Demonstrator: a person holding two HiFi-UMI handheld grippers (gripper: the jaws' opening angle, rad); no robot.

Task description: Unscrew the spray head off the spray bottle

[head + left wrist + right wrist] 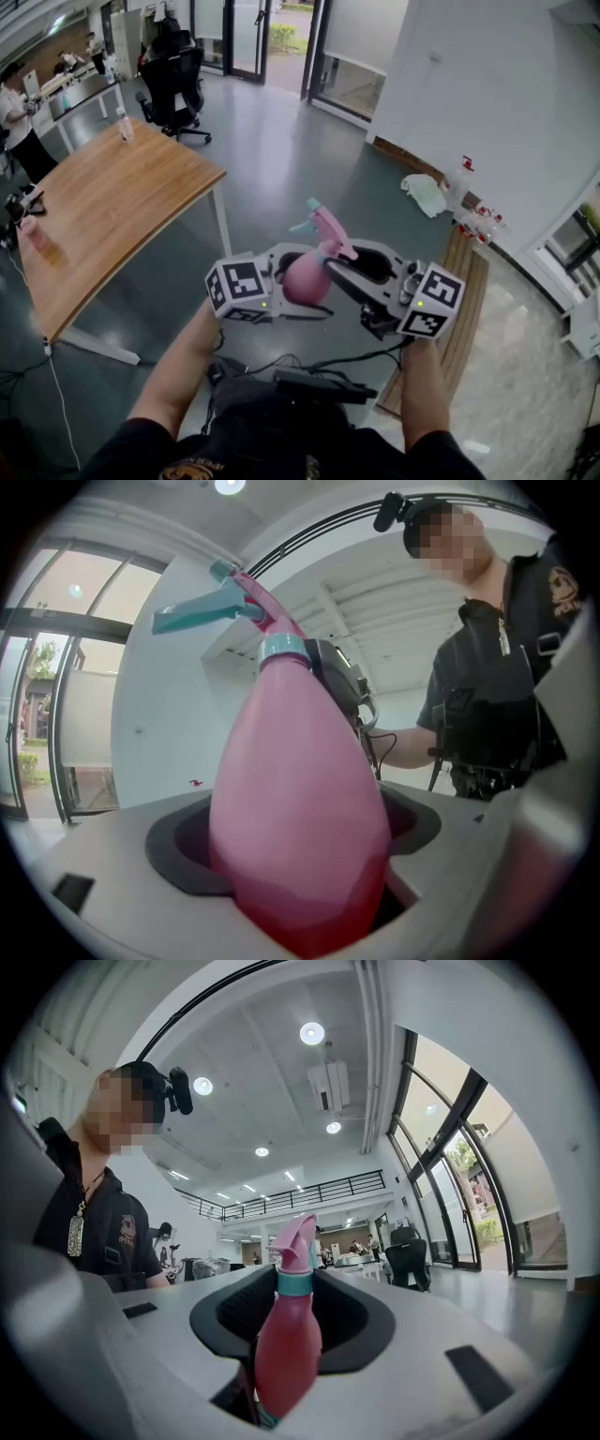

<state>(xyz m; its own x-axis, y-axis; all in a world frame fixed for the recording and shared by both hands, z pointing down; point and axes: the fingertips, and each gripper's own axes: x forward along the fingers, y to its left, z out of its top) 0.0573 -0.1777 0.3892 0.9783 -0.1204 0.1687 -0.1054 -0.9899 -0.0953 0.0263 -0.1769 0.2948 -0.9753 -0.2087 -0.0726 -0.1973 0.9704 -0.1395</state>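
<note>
A pink spray bottle (305, 278) with a teal collar and a pink spray head (326, 230) is held in the air in front of the person, head pointing away. My left gripper (281, 291) is shut on the bottle's wide body (300, 817), which fills the gap between its jaws. My right gripper (345, 272) comes in from the right. Its jaws sit tight against the narrower upper part of the bottle (286, 1354), just below the teal collar (295, 1283). The teal trigger (197, 611) points left in the left gripper view. The bottle's base is hidden.
A wooden table (112, 206) stands at the left with a small bottle on it. A low wooden bench (464, 291) at the right carries a white spray bottle (459, 183) and a cloth. A black office chair (173, 84) and people stand at the far left.
</note>
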